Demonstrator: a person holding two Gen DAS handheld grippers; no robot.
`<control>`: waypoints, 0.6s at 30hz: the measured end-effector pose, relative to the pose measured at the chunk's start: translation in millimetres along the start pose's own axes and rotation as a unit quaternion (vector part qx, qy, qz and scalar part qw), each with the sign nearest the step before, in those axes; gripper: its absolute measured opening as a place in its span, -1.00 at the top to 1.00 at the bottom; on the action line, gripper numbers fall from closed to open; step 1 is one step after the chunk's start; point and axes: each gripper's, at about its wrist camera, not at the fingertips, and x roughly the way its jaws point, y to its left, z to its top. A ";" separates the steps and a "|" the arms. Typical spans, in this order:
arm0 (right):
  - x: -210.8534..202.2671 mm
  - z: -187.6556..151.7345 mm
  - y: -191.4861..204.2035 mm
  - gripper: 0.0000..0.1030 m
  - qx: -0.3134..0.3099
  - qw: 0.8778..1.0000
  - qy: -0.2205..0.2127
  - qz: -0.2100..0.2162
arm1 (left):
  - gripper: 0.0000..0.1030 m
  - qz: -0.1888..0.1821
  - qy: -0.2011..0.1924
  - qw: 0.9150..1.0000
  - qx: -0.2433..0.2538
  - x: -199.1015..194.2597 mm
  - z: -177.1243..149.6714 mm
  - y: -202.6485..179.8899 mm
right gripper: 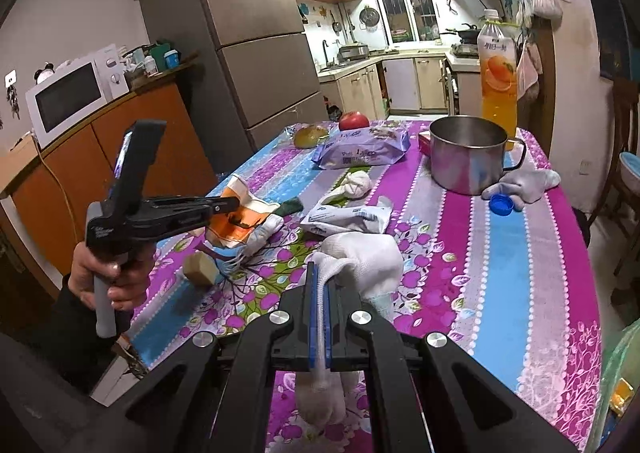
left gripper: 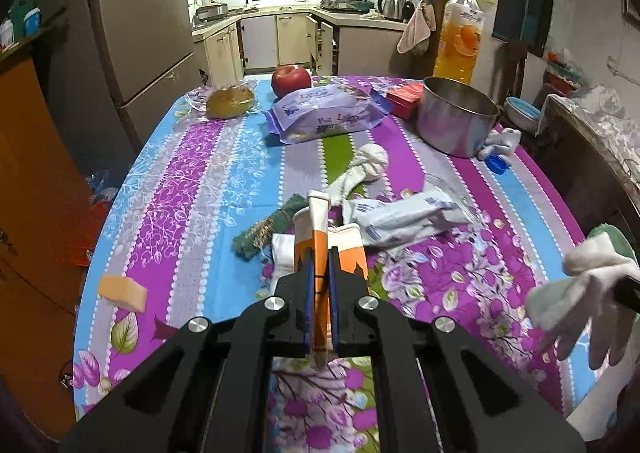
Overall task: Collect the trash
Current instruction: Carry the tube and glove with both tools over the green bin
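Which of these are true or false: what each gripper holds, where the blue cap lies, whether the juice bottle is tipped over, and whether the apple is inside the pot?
1. The left gripper is shut on an orange and white carton. True.
2. The right gripper is open and holds nothing. False: its jaws are shut on a white glove.
3. The blue cap lies on the table near the pot. True.
4. The juice bottle lies on its side. False: it stands upright behind the pot.
5. The apple sits inside the pot. False: it rests on the table, at the far edge, apart from the pot.
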 end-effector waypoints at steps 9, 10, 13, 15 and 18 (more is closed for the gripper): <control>-3.9 -2.1 5.4 0.94 -0.002 1.000 0.000 0.001 | 0.90 0.046 -0.008 0.999 0.020 -6.4 -8.8 -23.1; -4.3 -2.7 6.2 0.94 -0.002 1.000 0.001 0.002 | 0.90 0.048 -0.009 0.999 0.020 -6.6 -9.2 -24.5; -4.7 -4.6 10.4 0.94 -0.011 1.000 0.002 -0.005 | 0.90 0.065 -0.017 0.997 0.025 -7.3 -11.5 -30.3; -5.1 -6.1 11.6 0.94 -0.012 1.000 0.003 -0.005 | 0.90 0.075 -0.021 0.997 0.028 -8.0 -13.0 -32.9; -7.2 -6.7 13.1 0.94 -0.014 1.000 0.004 -0.006 | 0.90 0.093 -0.031 0.995 0.034 -9.6 -14.5 -36.3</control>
